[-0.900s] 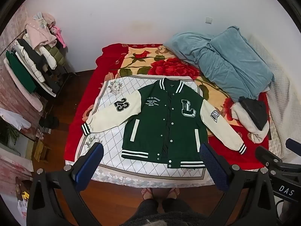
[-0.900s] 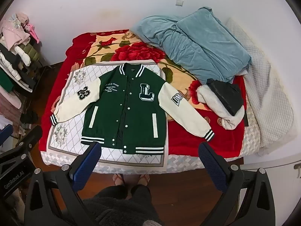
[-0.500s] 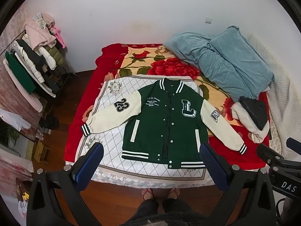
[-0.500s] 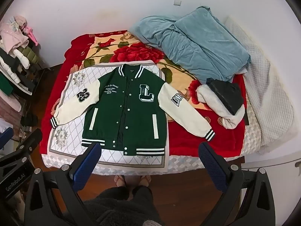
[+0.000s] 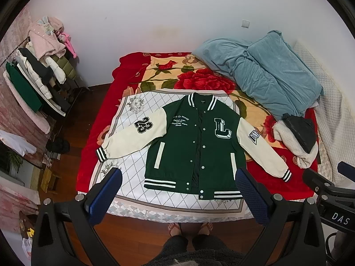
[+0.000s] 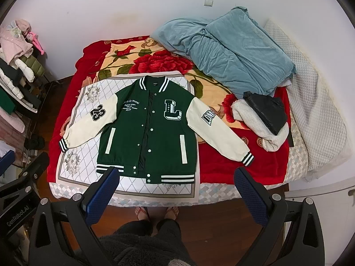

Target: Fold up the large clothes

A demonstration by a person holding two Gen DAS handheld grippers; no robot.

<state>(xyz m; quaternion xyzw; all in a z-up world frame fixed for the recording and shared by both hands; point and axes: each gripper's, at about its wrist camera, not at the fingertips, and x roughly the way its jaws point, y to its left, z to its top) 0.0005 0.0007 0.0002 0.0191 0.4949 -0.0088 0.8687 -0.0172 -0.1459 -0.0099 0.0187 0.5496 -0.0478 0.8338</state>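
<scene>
**Both claws spread and empty above the foot of the bed; jacket laid flat**

We see the left claw [image 5: 177,190] with its blue-padded fingers [image 5: 104,196] wide apart, nothing between them, held in the air over the near edge of the bed. The right claw [image 6: 177,188] is likewise spread wide and empty, and its black body shows at the right edge of the left wrist view.

Beyond both claws we note the green varsity jacket with cream sleeves and striped cuffs [image 5: 197,144], lying face up and snapped partly open on a white quilted diamond-pattern cloth [image 5: 131,159]. Its sleeves are stretched out to either side; the sleeve with the "23" patch rests on the white cloth, the other reaches onto the red floral blanket [image 5: 199,82] that covers the bed.

Further back lies a crumpled blue-grey duvet [image 5: 266,73] against the wall. Near the outstretched right-hand sleeve sits a folded black garment with grey fleece lining [image 5: 297,137].

A clothes rack hung with coats [image 5: 37,84] stands left of the bed. The person's sandalled feet [image 5: 190,228] are on the wooden floor below the claws.
</scene>
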